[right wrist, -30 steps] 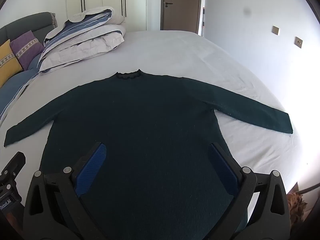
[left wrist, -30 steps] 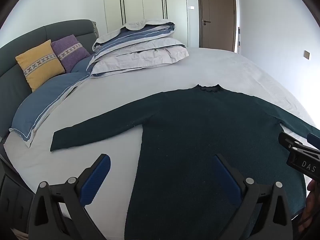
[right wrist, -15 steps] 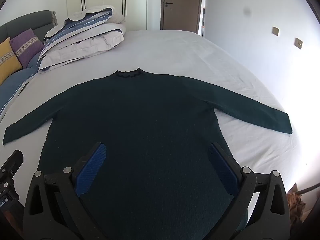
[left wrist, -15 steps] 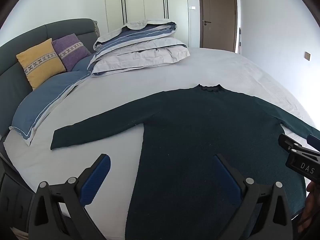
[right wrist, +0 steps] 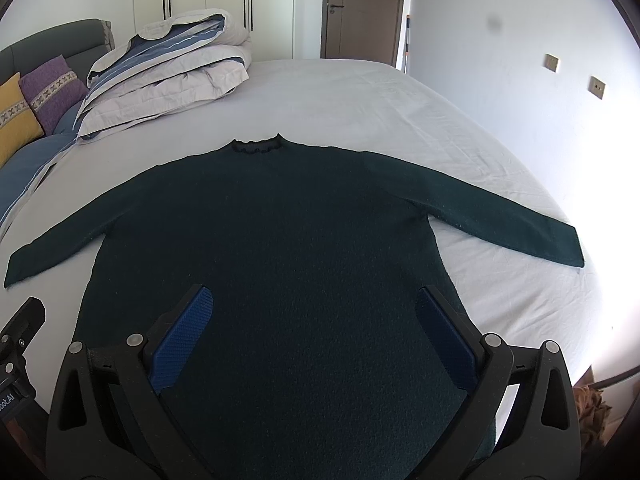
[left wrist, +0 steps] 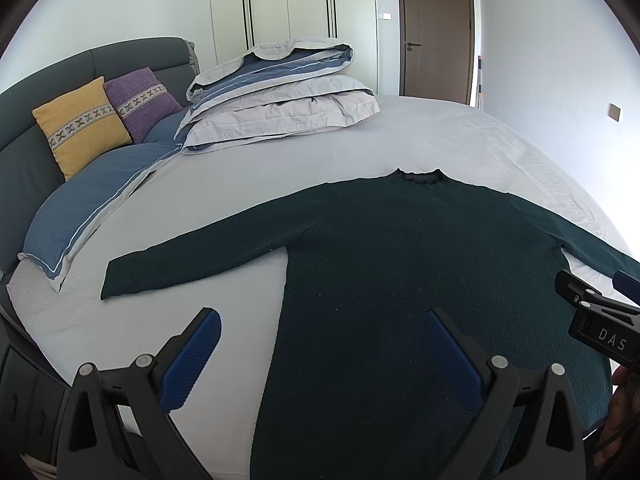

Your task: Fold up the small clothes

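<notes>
Nearest in the left wrist view, the left gripper [left wrist: 324, 344] hangs above the near edge of the bed [left wrist: 400, 136], its blue-padded fingers [left wrist: 192, 356] spread wide and holding nothing. One finger sits over bare sheet to the left, the other over the lower body of the sweater [left wrist: 400, 280]. At the right edge of that view part of the right gripper's black body shows, with a bit of a hand [left wrist: 618, 420] below it.

In the right wrist view, the right gripper [right wrist: 316, 332] is likewise spread wide and empty, both blue pads [right wrist: 180, 340] poised over the sweater's lower half. Whether either tool touches the fabric cannot be told.

The dark green sweater lies flat on the pale sheet, hem toward the near edge, frilled collar [right wrist: 256, 146] pointing far. Its sleeves stretch out to both sides: the left sleeve [left wrist: 192, 258] runs toward the pillow side, the right sleeve [right wrist: 504, 216] reaches toward the bed's right edge.

Farther left, a blue pillow [left wrist: 88, 216] lies by the grey headboard [left wrist: 24, 160], with a yellow cushion [left wrist: 80, 126] and a purple cushion [left wrist: 142, 102] leaning against it. Beyond the collar sits a folded duvet [left wrist: 280, 96], grey and blue. At the far wall stand white wardrobe doors [left wrist: 288, 0] and a brown door [left wrist: 436, 28].
</notes>
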Action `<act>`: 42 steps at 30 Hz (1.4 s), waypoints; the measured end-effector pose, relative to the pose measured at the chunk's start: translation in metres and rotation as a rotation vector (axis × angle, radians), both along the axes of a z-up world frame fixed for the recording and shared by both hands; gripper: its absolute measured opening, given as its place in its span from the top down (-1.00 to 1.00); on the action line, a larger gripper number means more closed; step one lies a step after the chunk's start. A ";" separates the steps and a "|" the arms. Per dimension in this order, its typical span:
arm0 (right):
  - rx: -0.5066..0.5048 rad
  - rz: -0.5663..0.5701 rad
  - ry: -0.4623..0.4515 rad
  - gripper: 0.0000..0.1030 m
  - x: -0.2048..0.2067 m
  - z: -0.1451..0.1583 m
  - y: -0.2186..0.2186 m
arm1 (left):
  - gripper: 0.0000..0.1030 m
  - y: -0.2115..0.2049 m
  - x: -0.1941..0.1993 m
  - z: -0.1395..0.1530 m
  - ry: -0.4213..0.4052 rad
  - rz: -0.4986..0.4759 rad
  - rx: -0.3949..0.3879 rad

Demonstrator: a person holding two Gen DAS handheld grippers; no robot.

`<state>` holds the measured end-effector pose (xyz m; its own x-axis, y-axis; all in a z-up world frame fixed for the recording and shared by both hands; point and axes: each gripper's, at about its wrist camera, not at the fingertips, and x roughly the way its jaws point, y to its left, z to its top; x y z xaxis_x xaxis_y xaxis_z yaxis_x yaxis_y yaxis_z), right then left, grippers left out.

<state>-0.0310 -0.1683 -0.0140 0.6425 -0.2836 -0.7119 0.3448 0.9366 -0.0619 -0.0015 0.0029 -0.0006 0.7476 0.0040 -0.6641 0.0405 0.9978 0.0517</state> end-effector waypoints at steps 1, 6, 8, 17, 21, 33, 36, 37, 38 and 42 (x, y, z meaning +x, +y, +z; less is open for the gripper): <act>0.000 0.001 0.000 -1.00 0.000 0.000 0.000 | -1.00 0.000 0.000 0.000 0.000 0.000 0.000; -0.001 0.002 0.002 -1.00 0.000 -0.001 0.001 | -1.00 0.001 0.000 0.001 -0.003 0.001 0.001; -0.001 0.004 0.003 -1.00 -0.001 -0.004 0.002 | -1.00 0.001 0.000 0.001 -0.004 0.001 0.002; -0.003 0.007 0.005 -1.00 -0.004 -0.006 0.004 | -1.00 0.001 0.002 0.004 -0.010 0.001 0.004; -0.003 0.007 0.004 -1.00 -0.003 -0.006 0.004 | -1.00 0.001 0.002 0.007 -0.011 0.002 0.002; -0.004 0.009 0.006 -1.00 -0.003 -0.007 0.005 | -1.00 0.002 0.002 0.007 -0.013 0.002 0.004; -0.004 0.009 0.006 -1.00 -0.003 -0.006 0.005 | -1.00 0.002 0.002 0.008 -0.013 0.001 0.003; -0.005 0.008 0.006 -1.00 -0.003 -0.006 0.005 | -1.00 0.002 0.002 0.007 -0.014 0.001 0.004; -0.005 0.009 0.006 -1.00 -0.003 -0.006 0.006 | -1.00 0.002 0.002 0.008 -0.014 0.001 0.004; -0.006 0.011 0.009 -1.00 -0.002 -0.006 0.007 | -1.00 0.002 0.002 0.008 -0.014 0.001 0.003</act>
<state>-0.0331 -0.1617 -0.0198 0.6393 -0.2807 -0.7159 0.3338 0.9400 -0.0704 0.0008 0.0052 0.0072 0.7567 0.0074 -0.6537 0.0383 0.9977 0.0557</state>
